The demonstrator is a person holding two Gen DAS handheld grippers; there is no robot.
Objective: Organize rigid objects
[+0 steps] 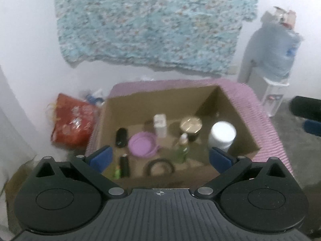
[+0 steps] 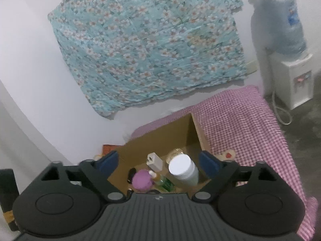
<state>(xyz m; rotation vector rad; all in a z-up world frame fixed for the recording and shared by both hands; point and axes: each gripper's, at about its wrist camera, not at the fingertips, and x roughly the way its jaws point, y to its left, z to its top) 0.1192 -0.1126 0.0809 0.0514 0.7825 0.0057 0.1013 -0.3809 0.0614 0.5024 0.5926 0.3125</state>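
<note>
A cardboard box (image 1: 140, 104) stands on a pink checked tablecloth (image 1: 258, 108). In it are a white jar (image 1: 222, 134), a gold-lidded jar (image 1: 191, 126), a white bottle (image 1: 160, 125), a purple bowl (image 1: 142, 144), a green bottle (image 1: 183, 149), a black ring (image 1: 159, 166) and small black items (image 1: 121, 137). My left gripper (image 1: 159, 158) is open and empty above the box's near side. My right gripper (image 2: 160, 163) is open and empty above the same box (image 2: 170, 132), over the white jar (image 2: 181, 169) and purple bowl (image 2: 142, 180).
A red bag (image 1: 73, 120) lies left of the table. A water dispenser with a blue bottle (image 1: 276, 60) stands at the right. A floral cloth (image 1: 152, 24) hangs on the white wall. The pink cloth (image 2: 240, 120) extends right of the box.
</note>
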